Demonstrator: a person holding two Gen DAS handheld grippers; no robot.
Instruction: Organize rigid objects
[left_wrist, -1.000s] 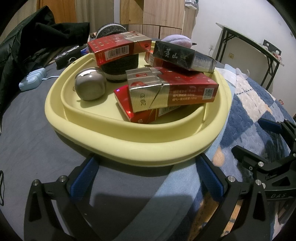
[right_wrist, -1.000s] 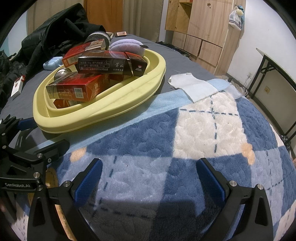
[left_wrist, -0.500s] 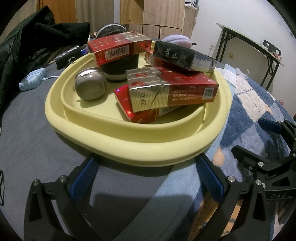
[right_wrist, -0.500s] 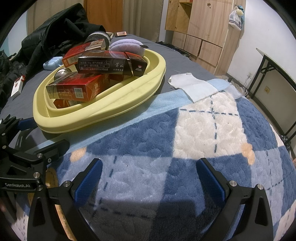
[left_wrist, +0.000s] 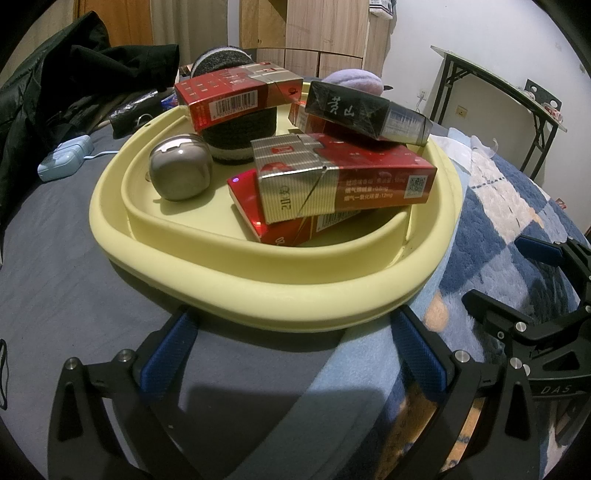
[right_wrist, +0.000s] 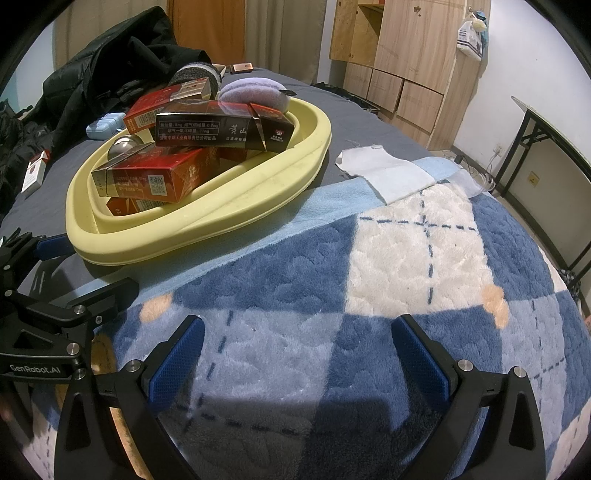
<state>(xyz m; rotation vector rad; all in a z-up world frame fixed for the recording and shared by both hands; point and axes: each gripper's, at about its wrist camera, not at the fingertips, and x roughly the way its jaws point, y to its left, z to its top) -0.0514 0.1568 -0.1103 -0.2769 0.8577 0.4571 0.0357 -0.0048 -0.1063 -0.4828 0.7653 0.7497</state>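
A bed (right_wrist: 62, 195) with a grey sheet fills both views. A blue-and-white checked fleece blanket (right_wrist: 369, 295) covers its lower right. Directly on it lie a yellow tray (left_wrist: 258, 291) at centre, a white cloth (right_wrist: 384, 173) at centre right, a pale blue case (left_wrist: 64, 157) and dark clothing (left_wrist: 74, 81) at upper left.

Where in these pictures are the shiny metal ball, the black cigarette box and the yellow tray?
metal ball (left_wrist: 181, 171): left wrist view, on its rounded front.
black cigarette box (left_wrist: 364, 110): left wrist view, on its long side face.
yellow tray (right_wrist: 236, 206): right wrist view, on its near outer rim.
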